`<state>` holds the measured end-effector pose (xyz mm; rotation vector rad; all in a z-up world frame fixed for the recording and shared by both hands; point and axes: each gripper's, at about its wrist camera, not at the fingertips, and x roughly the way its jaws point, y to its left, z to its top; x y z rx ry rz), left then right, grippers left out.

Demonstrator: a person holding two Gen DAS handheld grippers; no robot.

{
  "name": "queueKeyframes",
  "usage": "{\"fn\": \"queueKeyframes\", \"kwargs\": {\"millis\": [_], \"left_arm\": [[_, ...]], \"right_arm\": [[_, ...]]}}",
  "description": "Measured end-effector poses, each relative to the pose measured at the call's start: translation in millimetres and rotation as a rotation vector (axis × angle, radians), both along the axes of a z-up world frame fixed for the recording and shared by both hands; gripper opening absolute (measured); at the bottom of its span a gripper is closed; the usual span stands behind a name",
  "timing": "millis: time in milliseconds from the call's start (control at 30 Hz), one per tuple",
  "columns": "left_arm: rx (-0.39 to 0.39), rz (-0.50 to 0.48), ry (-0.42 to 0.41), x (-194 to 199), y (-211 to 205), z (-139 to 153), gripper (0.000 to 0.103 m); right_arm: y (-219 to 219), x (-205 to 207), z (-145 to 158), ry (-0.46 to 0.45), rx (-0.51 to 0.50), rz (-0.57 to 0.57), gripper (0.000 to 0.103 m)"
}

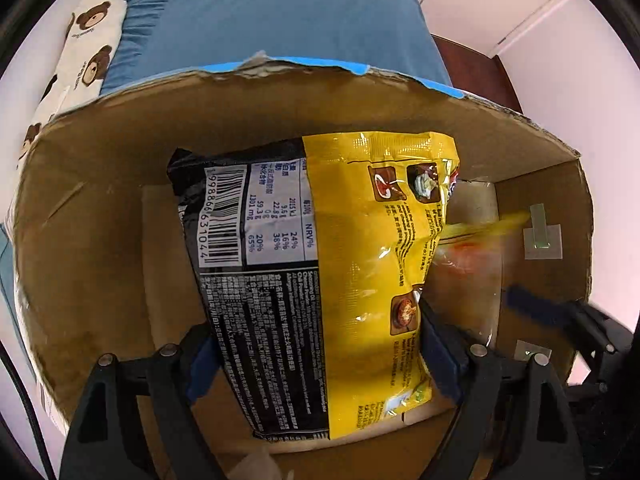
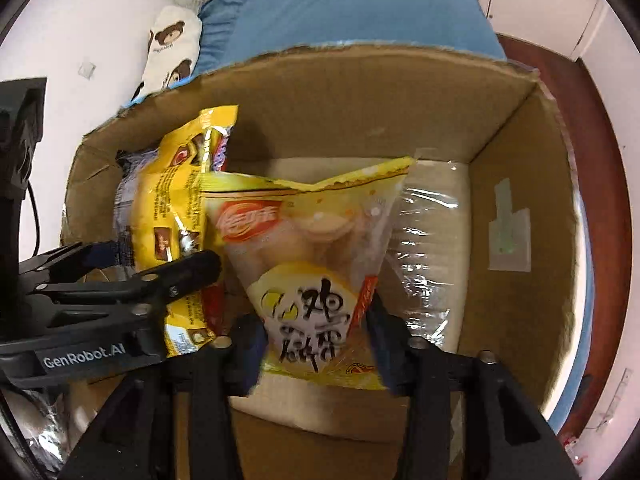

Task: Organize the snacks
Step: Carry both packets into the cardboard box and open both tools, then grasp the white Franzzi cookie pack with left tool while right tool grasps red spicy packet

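My left gripper (image 1: pixel 316 344) is shut on a black-and-yellow noodle packet (image 1: pixel 320 264) and holds it inside an open cardboard box (image 1: pixel 100 208). The same packet shows in the right wrist view (image 2: pixel 172 204) with the left gripper (image 2: pixel 160 280) clamped on it. My right gripper (image 2: pixel 316 340) is shut on a yellow and clear biscuit bag (image 2: pixel 316 264), also inside the box (image 2: pixel 520 184), just right of the noodle packet. The biscuit bag appears blurred in the left wrist view (image 1: pixel 472 248), with the right gripper (image 1: pixel 560 312) beside it.
The box's torn rim (image 1: pixel 280 68) has blue tape. Behind it lie a blue pillow (image 1: pixel 280 16) and a bear-print cushion (image 1: pixel 88 40). A dark wooden edge (image 2: pixel 592 160) runs to the box's right. Tape patches (image 2: pixel 510 236) stick on the right inner wall.
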<state>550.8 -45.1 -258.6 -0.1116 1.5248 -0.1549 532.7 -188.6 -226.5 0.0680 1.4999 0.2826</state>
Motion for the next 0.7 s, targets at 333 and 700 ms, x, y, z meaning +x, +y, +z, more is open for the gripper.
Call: {"fn": "queueKeyframes", "kwargs": {"millis": [333, 700], "left_arm": [[0.025, 0.07, -0.124, -36.8, 12.3, 31.2, 0.096], [0.102, 0.09, -0.331, -104.0, 8.1, 89.3, 0.096]], "right_arm": [[-16.3, -25.5, 24.2, -0.068, -0.042, -0.048, 0.095], [-14.8, -87.4, 79.1, -0.254, -0.069, -0.105, 0.095]]}}
